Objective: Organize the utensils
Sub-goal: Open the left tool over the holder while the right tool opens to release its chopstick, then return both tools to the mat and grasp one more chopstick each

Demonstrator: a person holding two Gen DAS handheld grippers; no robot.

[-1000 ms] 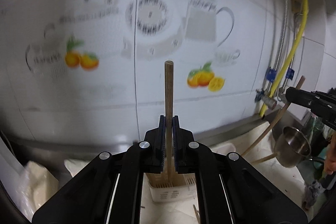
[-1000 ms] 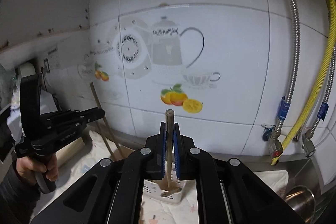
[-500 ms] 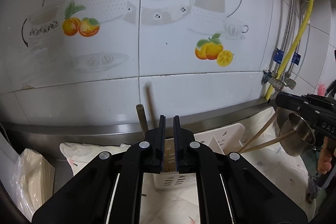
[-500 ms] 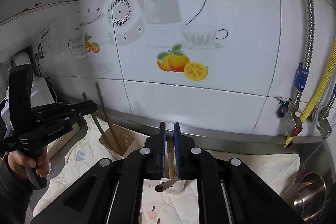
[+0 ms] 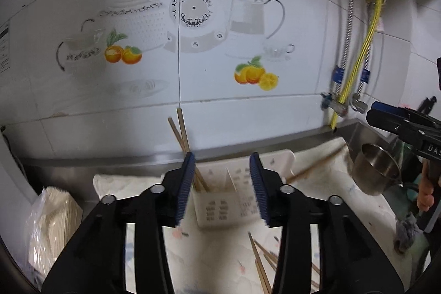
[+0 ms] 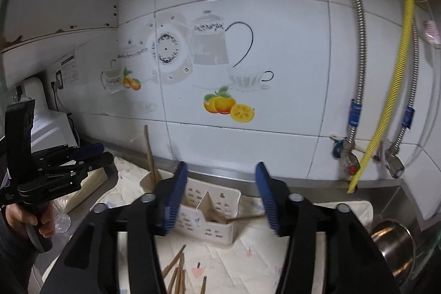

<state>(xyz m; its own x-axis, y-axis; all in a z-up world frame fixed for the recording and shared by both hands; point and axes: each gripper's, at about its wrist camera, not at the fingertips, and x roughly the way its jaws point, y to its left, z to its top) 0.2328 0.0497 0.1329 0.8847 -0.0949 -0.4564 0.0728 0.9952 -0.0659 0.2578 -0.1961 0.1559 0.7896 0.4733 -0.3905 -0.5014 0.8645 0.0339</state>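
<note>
- Left gripper (image 5: pixel 222 185): jaws spread wide, nothing between the blue pads, hovering just above the near edge of the white holder (image 5: pixel 220 207).
- Right gripper (image 6: pixel 220 196): jaws likewise spread apart and empty, hanging over the same holder, seen from the other side.
- White slotted holder on the pale cloth (image 6: pixel 234 261), split by a divider into two compartments, set close to the tiled wall (image 5: pixel 248 112).
- Two chopsticks (image 5: pixel 183 137) standing tilted in the holder's left compartment, tips leaning toward the wall.
- One chopstick (image 6: pixel 242 218) lying slantwise in the right compartment, its end poking out over the rim on the right.
- Loose chopsticks (image 6: pixel 176 270) scattered flat on the cloth in front of the holder, below the grippers.
- One more stick (image 5: pixel 314 167) lying on the cloth to the right of the holder, well apart from the others.
- Steel cup (image 5: pixel 376 170) at the right edge, beside the cloth.
- Yellow hose (image 6: pixel 391 79) and braided metal hoses running down the wall on the right.
- Bag of pale stacked material (image 5: pixel 52 222) at far left; contents unclear.
</note>
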